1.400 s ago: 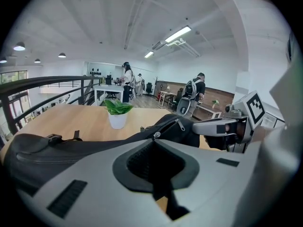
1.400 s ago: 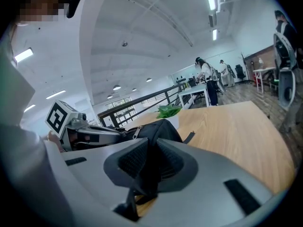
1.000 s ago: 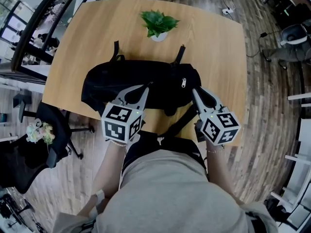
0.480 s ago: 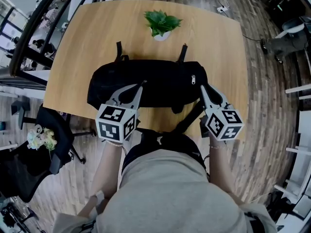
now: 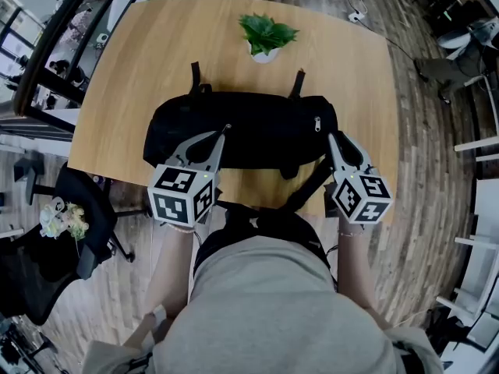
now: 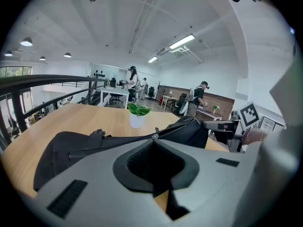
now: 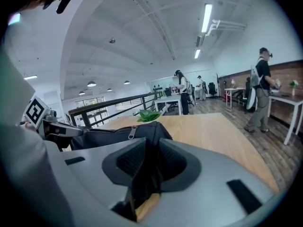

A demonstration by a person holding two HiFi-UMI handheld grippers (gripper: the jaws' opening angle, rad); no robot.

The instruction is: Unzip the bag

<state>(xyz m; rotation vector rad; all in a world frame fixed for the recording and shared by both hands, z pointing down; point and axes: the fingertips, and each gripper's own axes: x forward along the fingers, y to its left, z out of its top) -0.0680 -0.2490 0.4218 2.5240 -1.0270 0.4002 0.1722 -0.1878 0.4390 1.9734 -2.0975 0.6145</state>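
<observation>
A black bag [image 5: 257, 131] is laid lengthwise on the wooden worktop [image 5: 156, 61], directly ahead of both grippers. The left hand-held gripper [image 5: 225, 128] is set at the near top edge of the bag, left of its middle. Its jaws are brought fully together at the tips, and a small metal zip pull [image 6: 154, 136] is pinched there, with the bag's fabric drawn up toward it. The right hand-held gripper [image 5: 333, 136] is placed at the bag's right end. Its jaws have just been opening a little, yet only a narrow gap is left, and that gap is filled by the black end fabric, against which both pads are seen to lie. A second zip pull [image 5: 317, 123] is seen on the bag's top just left of the right hand-held gripper's tips, free of both jaws. A black strap [image 5: 308, 193] is hung over the near worktop edge between the two grippers. A potted plant [image 5: 267, 33] is stood well beyond the bag, on the far side from both grippers
</observation>
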